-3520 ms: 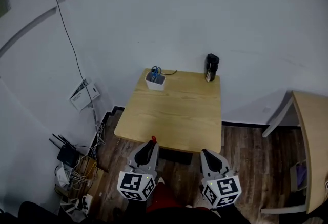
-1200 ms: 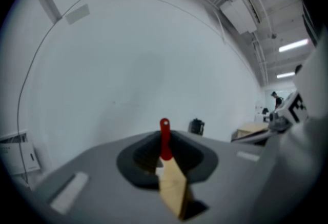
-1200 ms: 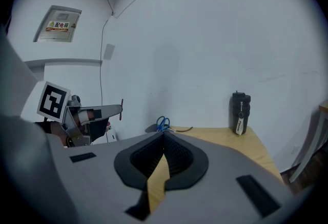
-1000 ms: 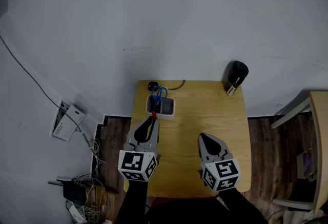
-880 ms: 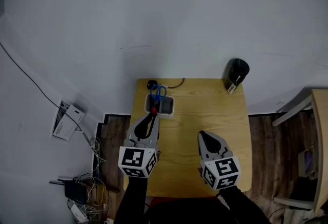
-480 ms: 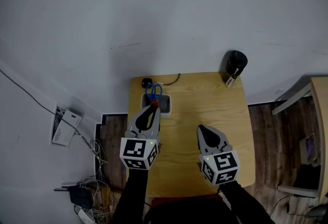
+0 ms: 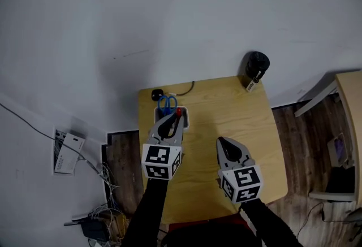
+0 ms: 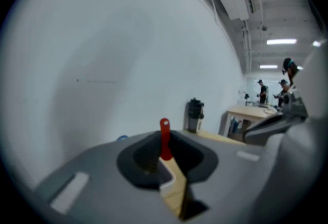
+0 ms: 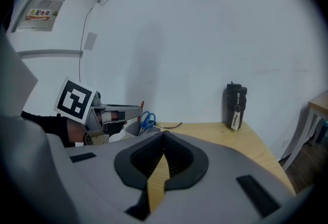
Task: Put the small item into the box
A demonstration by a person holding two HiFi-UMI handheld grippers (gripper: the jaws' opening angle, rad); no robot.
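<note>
White wall, wooden worktop [image 7: 237,121] mid-frame. The left gripper [image 7: 174,118] is clenched on the red item [image 7: 178,111], holding it just over the white box [image 7: 186,122], likely lined up for the drop. The item's long axis runs along the fingers, tip toward frame top. The right gripper [image 7: 222,142] hovers lower right, fingers closed on nothing, seemingly parked clear.

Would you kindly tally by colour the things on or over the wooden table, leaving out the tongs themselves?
Black: 2, the bottle and the small round object with a cable.
Blue: 1, the scissors.
Red: 1, the small item held in the left tongs.
White: 1, the box.
Total: 5.
</note>
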